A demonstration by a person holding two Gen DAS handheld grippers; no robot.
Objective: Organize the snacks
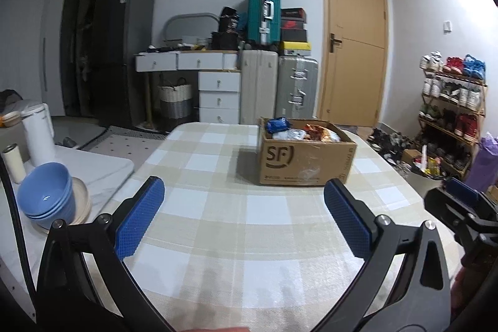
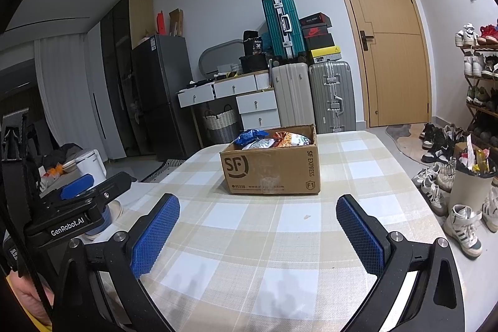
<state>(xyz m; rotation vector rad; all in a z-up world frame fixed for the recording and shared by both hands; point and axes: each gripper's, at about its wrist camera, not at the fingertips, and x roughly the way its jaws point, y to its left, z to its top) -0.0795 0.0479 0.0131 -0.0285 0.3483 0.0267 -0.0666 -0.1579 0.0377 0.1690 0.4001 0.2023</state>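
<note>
A brown cardboard box marked SF stands on the far part of the checked tablecloth. Snack bags fill it: a blue bag, a silvery white bag and an orange bag. My left gripper hovers open over the near cloth, well short of the box, holding nothing. My right gripper is open too, also short of the box. Each gripper shows at the edge of the other's view: the right gripper and the left gripper.
A white side table at the left carries stacked blue bowls, a white kettle and a cup. Beyond the table stand drawers, suitcases and a wooden door. A shoe rack, shoes and a bin are at the right.
</note>
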